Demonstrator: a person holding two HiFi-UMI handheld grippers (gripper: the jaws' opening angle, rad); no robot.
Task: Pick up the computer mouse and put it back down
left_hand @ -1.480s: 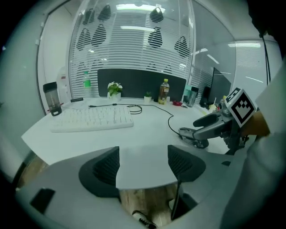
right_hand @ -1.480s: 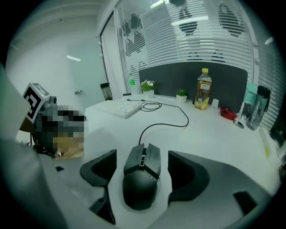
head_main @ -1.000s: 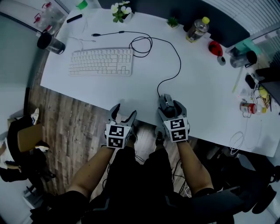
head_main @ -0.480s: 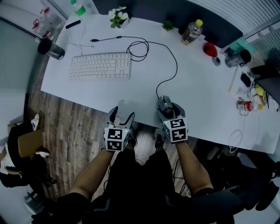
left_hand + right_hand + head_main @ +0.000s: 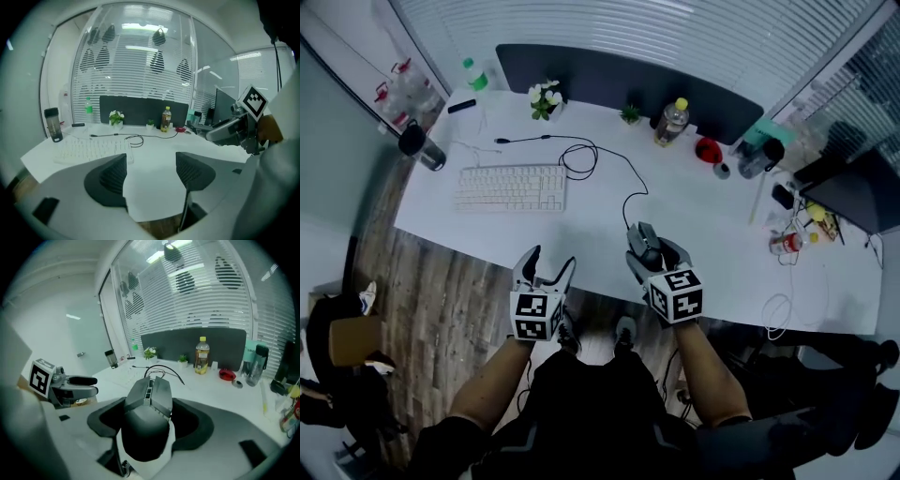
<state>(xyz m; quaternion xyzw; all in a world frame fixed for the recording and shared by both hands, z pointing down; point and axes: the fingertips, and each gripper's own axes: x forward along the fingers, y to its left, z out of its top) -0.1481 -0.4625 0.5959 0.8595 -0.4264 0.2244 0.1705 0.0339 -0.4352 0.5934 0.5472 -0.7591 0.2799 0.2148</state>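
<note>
A dark grey wired computer mouse (image 5: 149, 414) sits between the jaws of my right gripper (image 5: 150, 420), which is shut on its sides and holds it above the white desk (image 5: 712, 220). In the head view the mouse (image 5: 646, 243) shows just ahead of the right gripper (image 5: 653, 251), and its black cable (image 5: 630, 192) runs back in a loop across the desk. My left gripper (image 5: 544, 266) hangs over the desk's near edge, left of the right one. Its jaws stand open with nothing between them (image 5: 151, 174).
A white keyboard (image 5: 512, 187) lies at the left of the desk, with a dark tumbler (image 5: 418, 143) beyond it. Along the back stand a flower pot (image 5: 546, 98), a small plant (image 5: 630, 113), a yellow-capped bottle (image 5: 671, 122) and a red object (image 5: 707, 149). Clutter and cables crowd the right end (image 5: 787, 234).
Both grippers have risen, the right one lifting the mouse off the desk. The head view has tilted up, so the desk looks smaller and the window blinds show.
</note>
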